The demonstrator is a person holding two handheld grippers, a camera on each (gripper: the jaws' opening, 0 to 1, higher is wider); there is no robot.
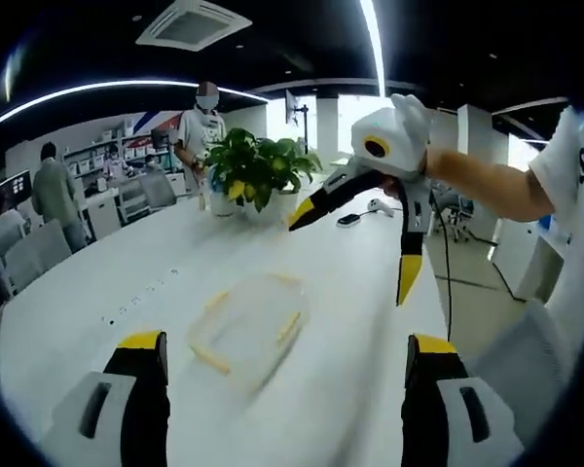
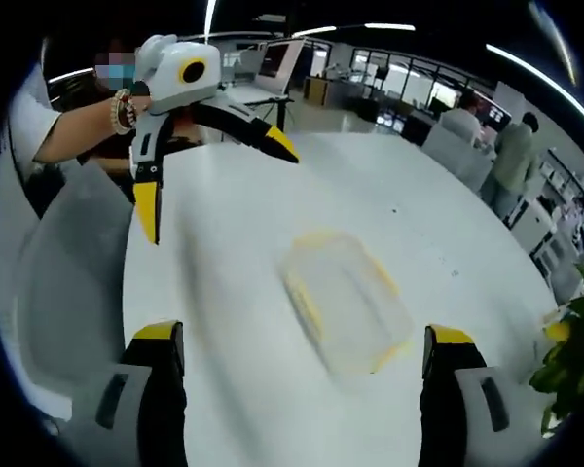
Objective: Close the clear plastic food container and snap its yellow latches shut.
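Clear plastic food container with yellow latches (image 1: 247,322) (image 2: 346,300) lies flat on the white oval worktop (image 1: 97,292) (image 2: 467,233), between both tools. Left tool (image 1: 284,352) (image 2: 214,190) and right tool (image 2: 303,348) (image 1: 355,253) both gape wide, holding nothing, above the worktop.

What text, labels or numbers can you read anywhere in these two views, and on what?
None can be read.
Person's white shirt sleeve, left gripper view: a dark mark, cut off at the edge, unreadable.
Clear container on the white table: blurred, no label visible.
Both grippers, the left gripper and the right gripper: no lettering visible.
Shelves in the background: items too small to read.
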